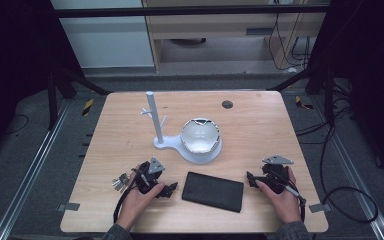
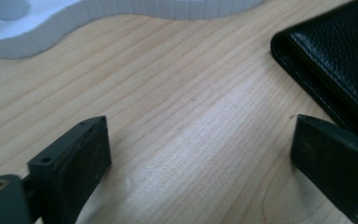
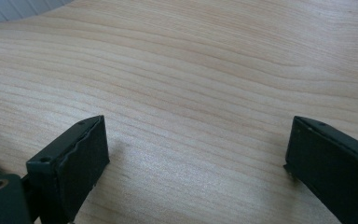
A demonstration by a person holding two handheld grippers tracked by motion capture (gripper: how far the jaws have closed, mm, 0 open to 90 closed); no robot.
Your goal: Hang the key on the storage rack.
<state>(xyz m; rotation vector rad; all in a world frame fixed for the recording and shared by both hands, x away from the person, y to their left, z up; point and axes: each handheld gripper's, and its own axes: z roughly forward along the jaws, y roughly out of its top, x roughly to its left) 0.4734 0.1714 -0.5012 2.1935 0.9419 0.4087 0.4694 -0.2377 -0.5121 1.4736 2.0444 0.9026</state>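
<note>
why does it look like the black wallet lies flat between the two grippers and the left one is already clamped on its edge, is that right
Not quite. The black wallet does lie flat between the grippers, but the left gripper is open: in the left gripper view its jaws stand wide apart over bare wood, the wallet beside them.

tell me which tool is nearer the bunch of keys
Left. The left tool sits beside the keys, which lie just left of that hand. The right tool is across the black wallet, far off.
</note>
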